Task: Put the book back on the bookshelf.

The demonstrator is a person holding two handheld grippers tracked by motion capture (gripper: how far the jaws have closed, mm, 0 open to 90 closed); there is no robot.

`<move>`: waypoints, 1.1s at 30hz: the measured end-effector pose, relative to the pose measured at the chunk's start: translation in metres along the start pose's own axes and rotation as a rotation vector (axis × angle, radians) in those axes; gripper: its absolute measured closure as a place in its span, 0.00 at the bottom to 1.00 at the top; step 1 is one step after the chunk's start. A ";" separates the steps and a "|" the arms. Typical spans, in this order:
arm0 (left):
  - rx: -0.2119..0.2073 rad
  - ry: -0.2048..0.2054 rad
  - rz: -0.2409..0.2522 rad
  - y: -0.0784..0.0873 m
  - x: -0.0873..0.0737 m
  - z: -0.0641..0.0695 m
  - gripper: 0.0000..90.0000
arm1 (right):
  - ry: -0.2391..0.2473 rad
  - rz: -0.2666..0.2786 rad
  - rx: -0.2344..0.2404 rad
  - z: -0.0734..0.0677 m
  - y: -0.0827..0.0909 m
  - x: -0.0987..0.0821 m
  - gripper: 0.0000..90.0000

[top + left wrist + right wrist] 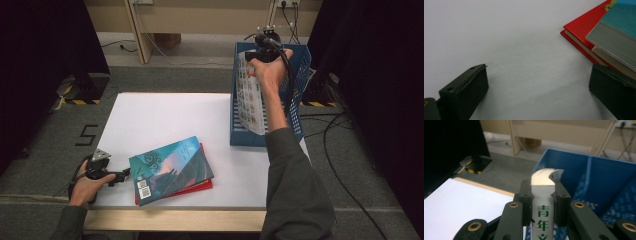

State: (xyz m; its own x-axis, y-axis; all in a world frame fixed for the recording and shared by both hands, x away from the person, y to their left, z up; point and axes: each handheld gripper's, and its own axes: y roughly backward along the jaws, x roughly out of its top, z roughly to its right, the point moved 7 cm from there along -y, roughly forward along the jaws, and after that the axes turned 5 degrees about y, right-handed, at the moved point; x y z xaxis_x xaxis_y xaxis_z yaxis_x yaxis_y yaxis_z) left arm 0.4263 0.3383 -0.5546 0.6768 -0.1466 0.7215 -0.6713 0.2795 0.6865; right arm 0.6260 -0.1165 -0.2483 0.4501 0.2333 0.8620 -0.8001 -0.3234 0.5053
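Two grippers were in our hands at the white table [165, 115]. Our right gripper [543, 195] had its jaws clamped on the spine of a magazine [544, 220], holding it upright over the blue basket [295, 95] at the table's far right corner; in the high view the magazine's colourful cover hung down inside the basket. Our left gripper [120, 176] rested near the front left edge with its jaws spread apart, gripping nothing, just beside a teal book [170, 167] stacked on a red book [584, 30].
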 end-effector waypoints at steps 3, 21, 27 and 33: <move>0.000 0.000 -0.001 0.000 0.000 0.000 0.02 | 0.007 -0.013 0.022 -0.008 -0.004 0.000 0.82; -0.001 0.000 -0.001 0.000 0.000 0.000 0.02 | -0.025 0.053 -0.034 0.002 0.022 0.042 0.82; -0.001 -0.001 -0.001 0.000 0.000 0.000 0.02 | -0.025 0.113 -0.053 0.002 0.039 0.068 0.82; -0.002 -0.001 -0.001 0.000 0.000 0.000 0.02 | -0.021 0.110 -0.085 0.002 0.027 0.070 0.82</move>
State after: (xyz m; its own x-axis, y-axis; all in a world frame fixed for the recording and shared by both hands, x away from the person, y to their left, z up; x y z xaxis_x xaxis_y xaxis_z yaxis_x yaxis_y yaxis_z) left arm 0.4261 0.3385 -0.5545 0.6771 -0.1478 0.7209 -0.6701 0.2811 0.6870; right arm 0.6368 -0.1108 -0.1747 0.3656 0.1814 0.9129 -0.8752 -0.2667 0.4035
